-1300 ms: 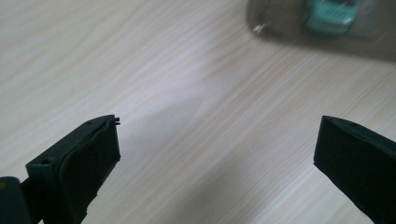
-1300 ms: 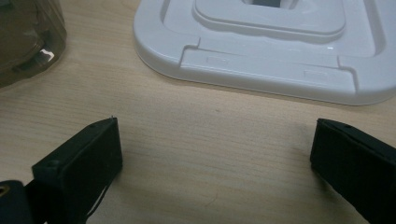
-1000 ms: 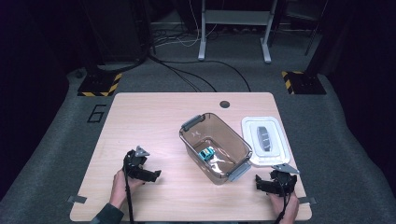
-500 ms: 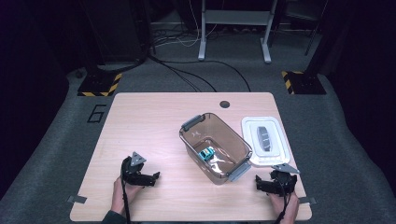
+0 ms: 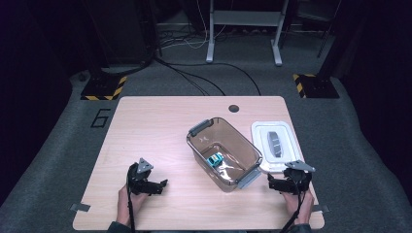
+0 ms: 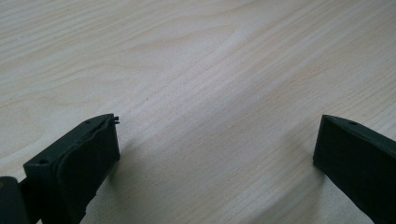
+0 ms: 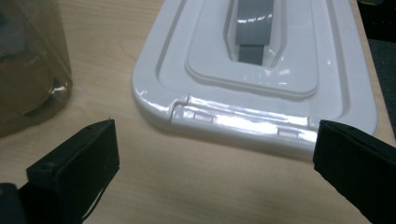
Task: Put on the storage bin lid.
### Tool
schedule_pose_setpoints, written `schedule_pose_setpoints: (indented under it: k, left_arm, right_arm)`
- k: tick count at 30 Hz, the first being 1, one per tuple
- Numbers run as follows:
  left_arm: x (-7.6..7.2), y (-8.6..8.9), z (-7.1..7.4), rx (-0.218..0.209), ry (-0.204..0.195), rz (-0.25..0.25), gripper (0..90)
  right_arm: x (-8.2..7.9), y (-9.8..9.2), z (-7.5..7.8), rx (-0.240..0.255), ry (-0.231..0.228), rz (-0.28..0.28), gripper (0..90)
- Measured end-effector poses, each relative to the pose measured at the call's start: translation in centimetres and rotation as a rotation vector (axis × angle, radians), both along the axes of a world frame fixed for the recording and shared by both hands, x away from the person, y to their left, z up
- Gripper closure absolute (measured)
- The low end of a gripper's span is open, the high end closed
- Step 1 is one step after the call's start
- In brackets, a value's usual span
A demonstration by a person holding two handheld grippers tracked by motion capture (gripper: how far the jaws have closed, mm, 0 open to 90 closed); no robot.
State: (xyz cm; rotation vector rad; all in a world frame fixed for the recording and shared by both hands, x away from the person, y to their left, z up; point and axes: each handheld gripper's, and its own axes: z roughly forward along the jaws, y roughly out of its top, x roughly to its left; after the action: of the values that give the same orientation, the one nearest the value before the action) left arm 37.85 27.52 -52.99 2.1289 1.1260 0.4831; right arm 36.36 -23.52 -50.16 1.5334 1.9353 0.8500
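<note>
Partly, lid (image 7: 261,70) runs off-frame.

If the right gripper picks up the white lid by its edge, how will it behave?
The lid looks like stiff moulded plastic, so it probably stays flat. Its glossy surface may slip between the jaws. Thin and flat, it seems light.

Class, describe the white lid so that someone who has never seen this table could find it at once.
Start at the wooden table and go to its right edge, beside the clear brown bin. There the white lid lies flat. Unlike the bin, it is opaque white, with a grey handle in its middle.
</note>
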Motion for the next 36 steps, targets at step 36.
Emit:
schedule_pose_setpoints:
  k: [36]
  left_arm:
    - [0.0,-0.1,0.0,-0.003,-0.002,0.006,0.0]
  right_arm:
    - [12.6,0.4,2.5,-0.019,0.008,-0.025,15.3]
